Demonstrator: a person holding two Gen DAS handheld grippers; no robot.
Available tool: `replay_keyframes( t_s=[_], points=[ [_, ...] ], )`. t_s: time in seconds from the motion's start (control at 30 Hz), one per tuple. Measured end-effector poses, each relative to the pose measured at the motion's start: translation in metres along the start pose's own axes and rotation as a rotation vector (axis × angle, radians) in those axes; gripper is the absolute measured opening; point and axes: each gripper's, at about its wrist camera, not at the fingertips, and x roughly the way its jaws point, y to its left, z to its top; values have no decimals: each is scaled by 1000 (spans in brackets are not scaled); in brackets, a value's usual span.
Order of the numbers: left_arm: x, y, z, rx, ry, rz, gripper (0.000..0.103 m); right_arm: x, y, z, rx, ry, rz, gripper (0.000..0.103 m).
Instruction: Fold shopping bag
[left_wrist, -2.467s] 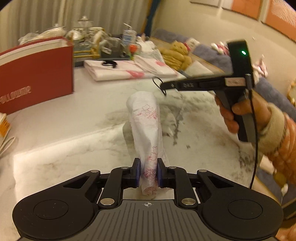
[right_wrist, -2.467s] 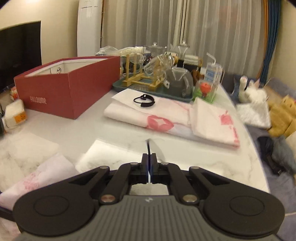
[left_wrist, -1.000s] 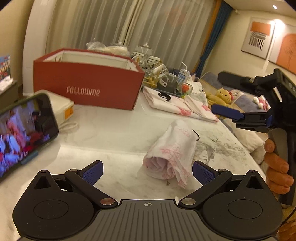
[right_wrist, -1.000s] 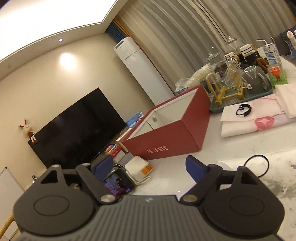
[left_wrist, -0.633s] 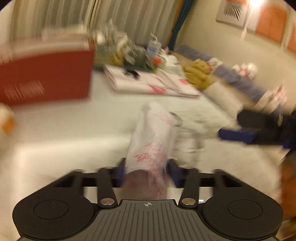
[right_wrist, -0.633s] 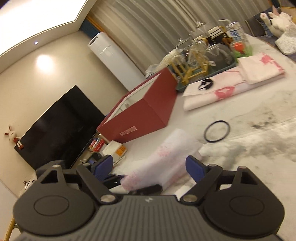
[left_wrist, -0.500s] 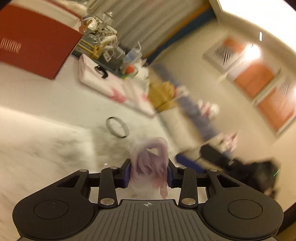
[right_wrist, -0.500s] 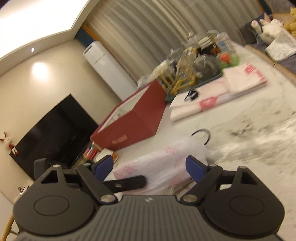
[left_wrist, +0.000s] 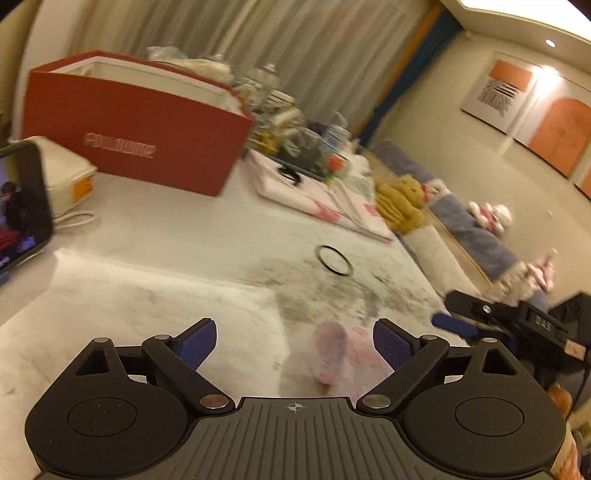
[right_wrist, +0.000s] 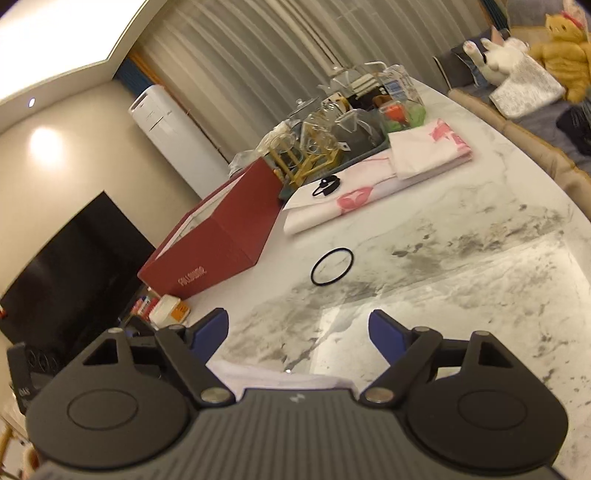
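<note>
Though blurred, rolled bag (left_wrist: 341, 354) half-hidden.

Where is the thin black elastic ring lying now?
The thin black elastic ring lies flat on the white marble table, between the red cardboard box and the folded pink-printed bags.

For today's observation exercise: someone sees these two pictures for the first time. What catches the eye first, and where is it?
The big red box stands at the far left of the marble table. A thin black ring lies alone mid-table, in front of the stacked pink-printed bags. Nearest, the rolled pink shopping bag lies between the open fingers of the left gripper; the right gripper is open too.
</note>
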Motion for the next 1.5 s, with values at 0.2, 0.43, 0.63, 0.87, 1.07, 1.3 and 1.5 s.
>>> replay_keyframes(
  t_s=[0.2,0.43,0.63,0.87,1.07,1.3,1.5],
  points=[
    [0,-2,-2,16,23,-40,92,-23,36,-9,-306,15,4,85],
    [8,-6,-6,-1,31,-74,92,-30,88,-67,-962,138,-33,85],
    [6,-7,-9,-7,28,-90,92,17,87,-71,-1108,245,-172,9],
    [-13,3,-1,-27,-37,-69,92,29,2,15,32,316,248,5],
    [-4,-14,1,56,-14,-72,92,42,-44,-1,416,381,285,33],
    [4,-31,-4,138,17,-35,92,-10,-3,9,-17,108,-29,57],
    [4,-53,-7,243,27,-37,92,-34,25,8,-238,54,-87,42]
  ],
)
